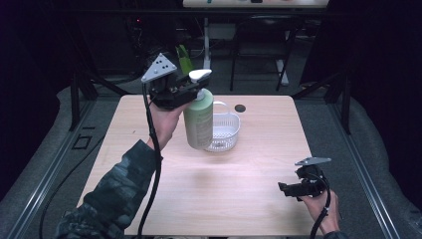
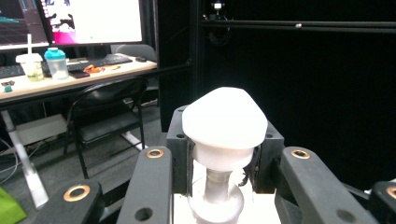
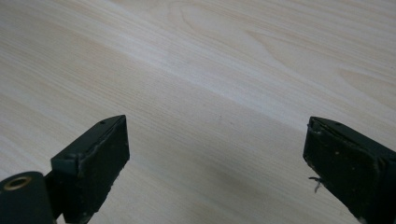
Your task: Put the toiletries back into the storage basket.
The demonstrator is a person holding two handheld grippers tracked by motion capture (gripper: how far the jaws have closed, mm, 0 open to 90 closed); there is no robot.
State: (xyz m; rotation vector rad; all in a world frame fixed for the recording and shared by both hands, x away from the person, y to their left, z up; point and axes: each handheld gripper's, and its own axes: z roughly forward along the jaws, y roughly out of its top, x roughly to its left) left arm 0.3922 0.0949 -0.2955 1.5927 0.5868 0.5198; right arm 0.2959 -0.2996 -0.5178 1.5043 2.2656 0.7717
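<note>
A pale green pump bottle with a white pump head hangs in the air above the table, held upright. My left gripper is shut on its neck just under the pump. In the left gripper view the white pump head sits between the two black jaws, which press on the collar below it. A white plastic basket stands on the table right behind the bottle. My right gripper rests low near the table's front right, open, and in the right gripper view its fingertips stand wide apart over bare wood.
The wooden table has a small dark round disc near its far edge. Black frame legs and a chair stand beyond the table. A desk with monitors and cups lies in the background of the left gripper view.
</note>
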